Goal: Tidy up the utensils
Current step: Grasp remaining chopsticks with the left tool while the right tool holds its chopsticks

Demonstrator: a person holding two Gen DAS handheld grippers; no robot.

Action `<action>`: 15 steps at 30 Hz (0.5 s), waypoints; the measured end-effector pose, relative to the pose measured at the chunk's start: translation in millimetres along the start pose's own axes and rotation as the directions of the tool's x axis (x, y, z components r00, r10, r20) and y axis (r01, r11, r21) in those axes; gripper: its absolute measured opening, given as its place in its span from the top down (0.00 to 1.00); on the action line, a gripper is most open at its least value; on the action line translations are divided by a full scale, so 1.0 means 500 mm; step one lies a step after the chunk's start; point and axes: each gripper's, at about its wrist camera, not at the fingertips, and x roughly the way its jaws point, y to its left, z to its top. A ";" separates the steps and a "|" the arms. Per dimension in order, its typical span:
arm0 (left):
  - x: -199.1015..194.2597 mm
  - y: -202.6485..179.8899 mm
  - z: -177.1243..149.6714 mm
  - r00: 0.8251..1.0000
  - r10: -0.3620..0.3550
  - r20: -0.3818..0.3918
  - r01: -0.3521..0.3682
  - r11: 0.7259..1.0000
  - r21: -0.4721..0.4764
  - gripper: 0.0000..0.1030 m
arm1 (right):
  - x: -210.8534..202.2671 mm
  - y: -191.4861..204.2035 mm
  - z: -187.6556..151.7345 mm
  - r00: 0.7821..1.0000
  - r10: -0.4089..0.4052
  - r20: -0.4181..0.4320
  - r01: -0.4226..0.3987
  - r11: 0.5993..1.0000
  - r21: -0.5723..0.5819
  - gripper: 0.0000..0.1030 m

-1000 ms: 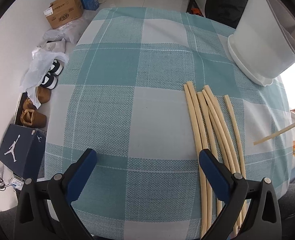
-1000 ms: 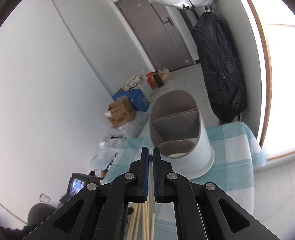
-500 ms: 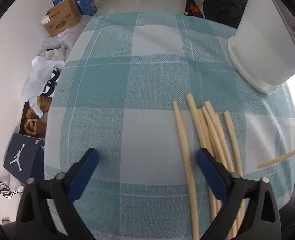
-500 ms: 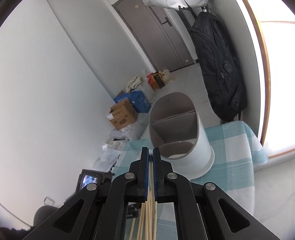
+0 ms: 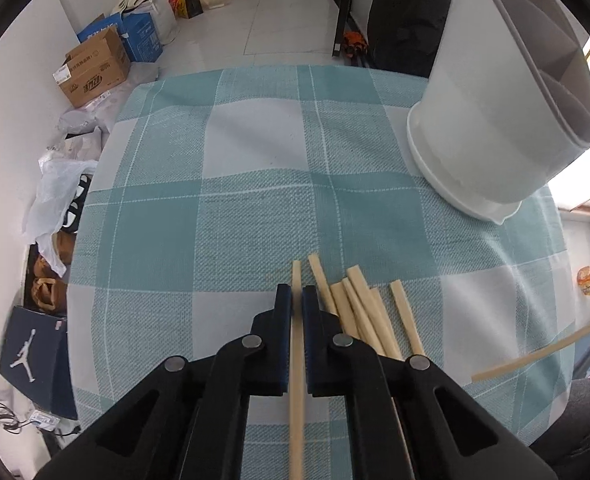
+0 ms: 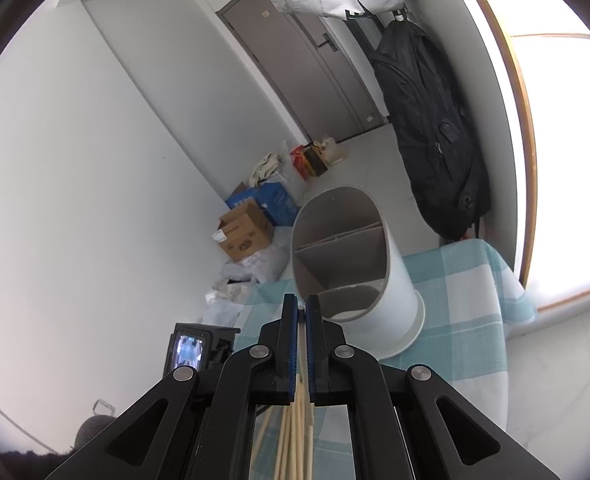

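Note:
My left gripper [image 5: 296,295] is shut on one pale wooden chopstick [image 5: 296,364] that lies on the checked tablecloth [image 5: 235,208]. Several more chopsticks [image 5: 365,316] lie just to its right. The white divided utensil holder [image 5: 491,120] stands at the far right of the table. My right gripper [image 6: 300,307] is shut on a single chopstick [image 6: 304,364] and held in the air above the table, pointing toward the holder [image 6: 351,264]. That raised chopstick also shows in the left wrist view [image 5: 543,354]. The loose chopsticks [image 6: 291,432] show below the right gripper.
The table is small; its edges drop off on all sides. Cardboard boxes [image 5: 93,66], bags and shoe boxes [image 5: 33,350] lie on the floor to the left. A black backpack [image 6: 427,128] hangs behind the holder. The other gripper's camera [image 6: 189,350] is low left.
My left gripper was open and has shut on the leftmost chopstick after moving forward over it. My right gripper stayed shut on its chopstick and barely moved.

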 end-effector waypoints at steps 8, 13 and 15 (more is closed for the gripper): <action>-0.122 0.021 -0.005 0.975 -0.073 0.211 0.089 0.994 -0.068 0.98 | -0.011 0.000 0.000 1.000 -0.018 0.026 0.018 1.000 -0.004 0.97; -0.201 0.019 -0.015 0.940 -0.094 0.328 0.126 0.989 -0.078 0.98 | -0.014 0.018 -0.006 0.999 -0.021 0.041 0.022 0.999 -0.038 0.97; -0.218 0.010 -0.013 0.927 -0.096 0.362 0.129 0.989 -0.068 0.99 | -0.016 0.025 -0.008 0.999 -0.022 0.047 0.024 0.998 -0.057 0.97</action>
